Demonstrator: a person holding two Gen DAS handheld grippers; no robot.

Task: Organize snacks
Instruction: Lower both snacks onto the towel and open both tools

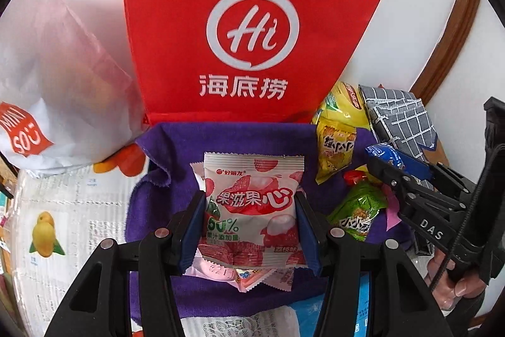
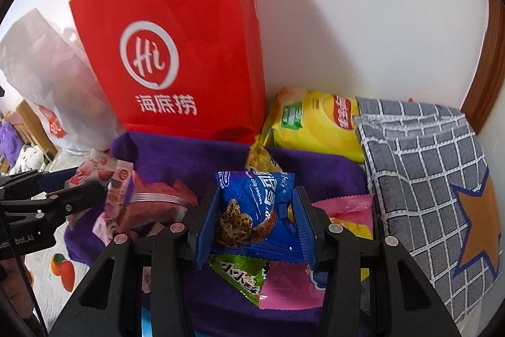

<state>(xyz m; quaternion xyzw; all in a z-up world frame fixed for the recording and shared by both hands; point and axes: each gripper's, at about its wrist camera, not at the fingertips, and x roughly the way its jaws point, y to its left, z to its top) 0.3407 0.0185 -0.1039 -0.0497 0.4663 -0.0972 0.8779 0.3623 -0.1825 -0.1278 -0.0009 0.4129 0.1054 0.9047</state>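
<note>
The left gripper (image 1: 249, 217) is clenched on a pink lychee pack (image 1: 252, 210), above the purple cloth (image 1: 164, 210) near its middle. The right gripper (image 2: 255, 220) grasps a blue cookie pack (image 2: 252, 207) over the cloth's right side, near the red bag (image 2: 176, 52) at the back edge.

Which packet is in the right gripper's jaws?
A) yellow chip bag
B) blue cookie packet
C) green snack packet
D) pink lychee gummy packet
B: the right gripper is clamped on the blue cookie packet; the left gripper holds the pink one.
</note>
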